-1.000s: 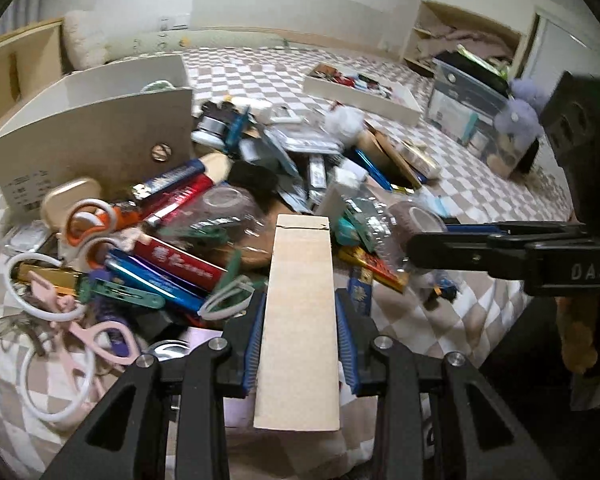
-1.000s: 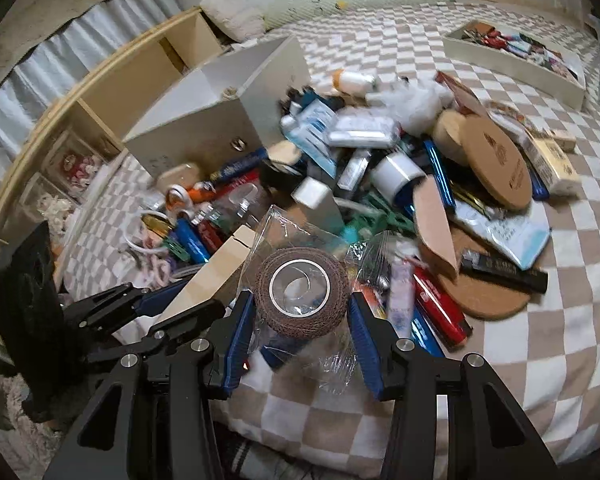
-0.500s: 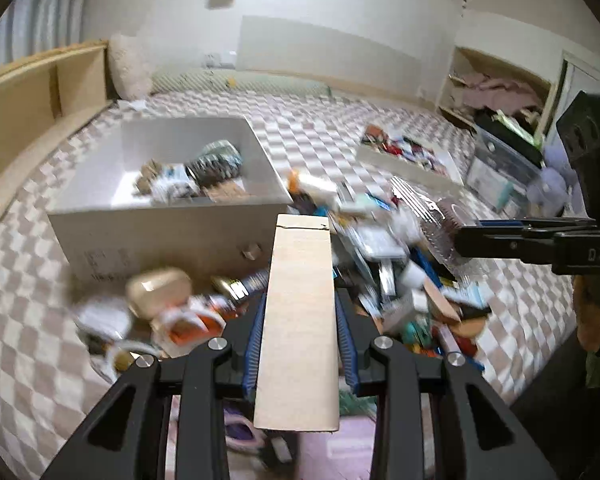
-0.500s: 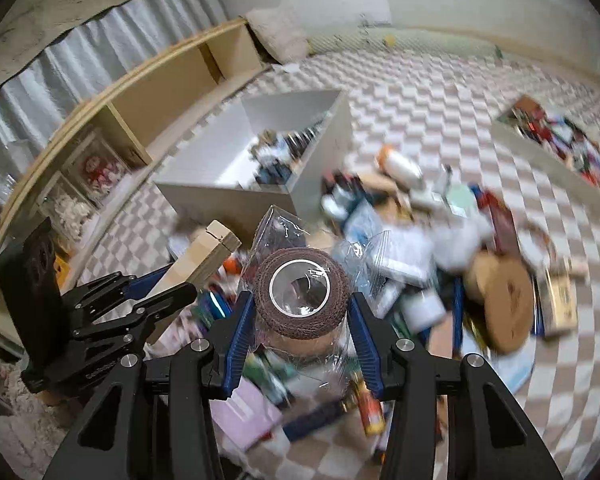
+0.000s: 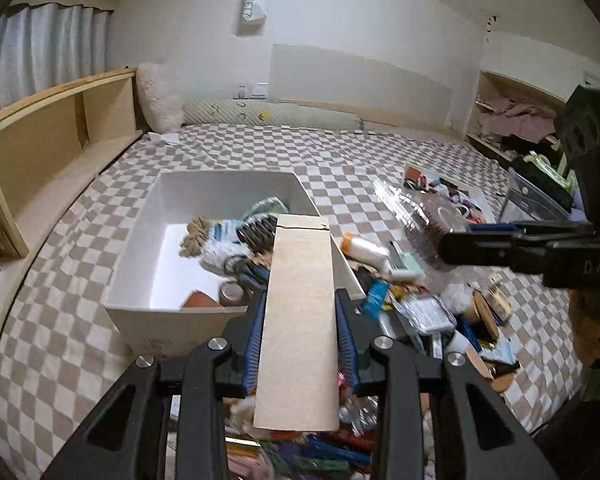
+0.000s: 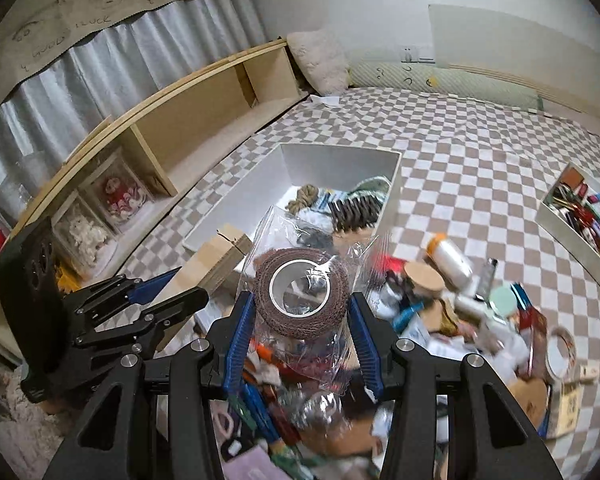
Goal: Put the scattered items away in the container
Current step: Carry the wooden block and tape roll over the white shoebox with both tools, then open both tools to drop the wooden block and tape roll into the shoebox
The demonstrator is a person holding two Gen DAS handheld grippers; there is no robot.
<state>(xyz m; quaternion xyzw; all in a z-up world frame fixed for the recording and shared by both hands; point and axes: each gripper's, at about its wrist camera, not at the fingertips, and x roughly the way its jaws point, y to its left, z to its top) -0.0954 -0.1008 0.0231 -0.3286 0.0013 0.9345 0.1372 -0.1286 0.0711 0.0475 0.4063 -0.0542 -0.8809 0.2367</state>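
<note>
My left gripper [image 5: 300,332] is shut on a long tan cardboard box [image 5: 300,320], held above the near edge of the white container [image 5: 148,240], which holds several items. My right gripper [image 6: 300,320] is shut on a brown tape roll in a clear bag [image 6: 300,292], held above the pile of scattered items [image 6: 460,320] and in front of the container [image 6: 340,164]. The left gripper [image 6: 140,304] with its cardboard box [image 6: 216,260] shows in the right wrist view. The right gripper [image 5: 460,248] shows in the left wrist view with the bagged roll [image 5: 424,216].
The checkered bed cover [image 5: 340,152] carries the pile [image 5: 420,300] right of the container. A second white tray of items [image 6: 580,216] lies at the far right. A wooden shelf unit [image 6: 180,120] runs along the left. A pillow [image 5: 158,96] lies at the back.
Both grippers have risen from the pile and moved toward the white container, carrying the cardboard box and the bagged roll. The container's inside has come into view.
</note>
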